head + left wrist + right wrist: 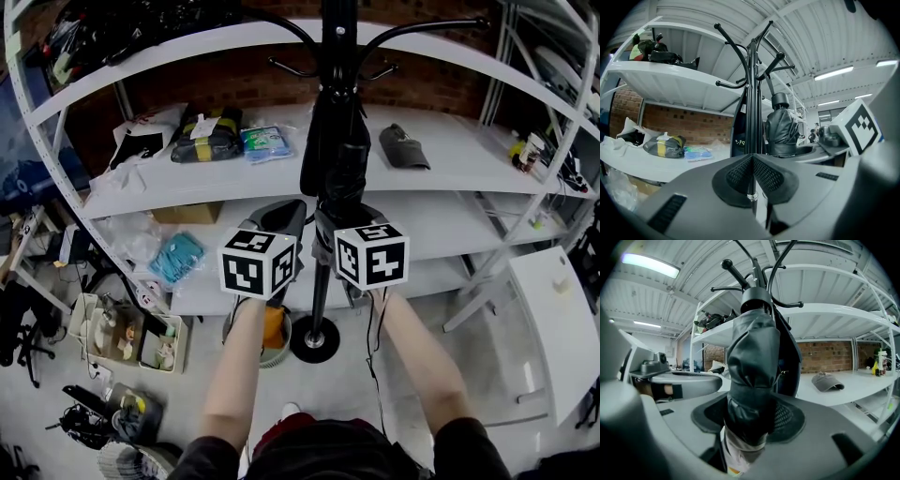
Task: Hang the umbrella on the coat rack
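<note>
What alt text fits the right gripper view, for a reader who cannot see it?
The right gripper is shut on a folded black umbrella held upright, close before the black coat rack that branches overhead. White shelves against a brick wall lie behind, with a grey cap on one at right.

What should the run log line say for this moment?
right tool: shut on folded black umbrella, held upright beside coat rack | left tool: shut, empty

Black-and-white marker cubes (258, 263) on grey tongs (752, 158), dark sleeves (459, 445)
</note>
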Tool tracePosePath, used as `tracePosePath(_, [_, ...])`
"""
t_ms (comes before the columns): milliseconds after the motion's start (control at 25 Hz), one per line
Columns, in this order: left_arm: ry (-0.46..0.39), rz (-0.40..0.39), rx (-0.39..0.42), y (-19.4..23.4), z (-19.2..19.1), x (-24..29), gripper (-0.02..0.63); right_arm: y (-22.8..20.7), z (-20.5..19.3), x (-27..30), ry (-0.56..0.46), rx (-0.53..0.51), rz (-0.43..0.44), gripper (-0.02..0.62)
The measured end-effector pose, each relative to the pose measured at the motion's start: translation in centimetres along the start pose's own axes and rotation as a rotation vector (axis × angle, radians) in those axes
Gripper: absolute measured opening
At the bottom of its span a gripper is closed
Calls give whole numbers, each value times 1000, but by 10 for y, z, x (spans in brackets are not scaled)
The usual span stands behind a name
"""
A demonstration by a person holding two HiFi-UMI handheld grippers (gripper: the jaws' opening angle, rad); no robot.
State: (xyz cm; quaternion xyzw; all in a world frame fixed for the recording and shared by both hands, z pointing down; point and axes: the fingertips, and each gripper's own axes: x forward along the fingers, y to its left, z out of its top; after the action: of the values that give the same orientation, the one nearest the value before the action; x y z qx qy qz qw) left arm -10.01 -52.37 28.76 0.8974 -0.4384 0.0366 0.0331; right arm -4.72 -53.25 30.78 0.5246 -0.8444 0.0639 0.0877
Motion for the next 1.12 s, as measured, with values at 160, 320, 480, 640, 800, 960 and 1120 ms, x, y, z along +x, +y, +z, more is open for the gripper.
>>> tracePosePath(160, [2,6,-1,-1,-1,-2,11,3,2,-1,-40,3,9,218])
tracePosePath(320, [3,12,-7,-4,-3,-3,11,3,2,-3,-60,-10,2,218])
tracePosePath(480, [-4,24,-13,-6,-6,-5,11,0,3,-6,-90,-26,-15,218])
tracePosePath(640, [-22,49,-23,-4,-8,-9,11,1,4,-8,-129,-29,-16,218])
tracePosePath(800, [-30,63,-33,-4,-10,-12,11,4,5,-11,-160,-18,2,218])
tracePosePath(960, [-39,80,-34,-5,-12,-15,11,8,5,-17,-210,-7,25,219])
tracePosePath(1120, [-40,90,-36,-8,-15,-19,11,10,5,-23,-254,-4,36,221])
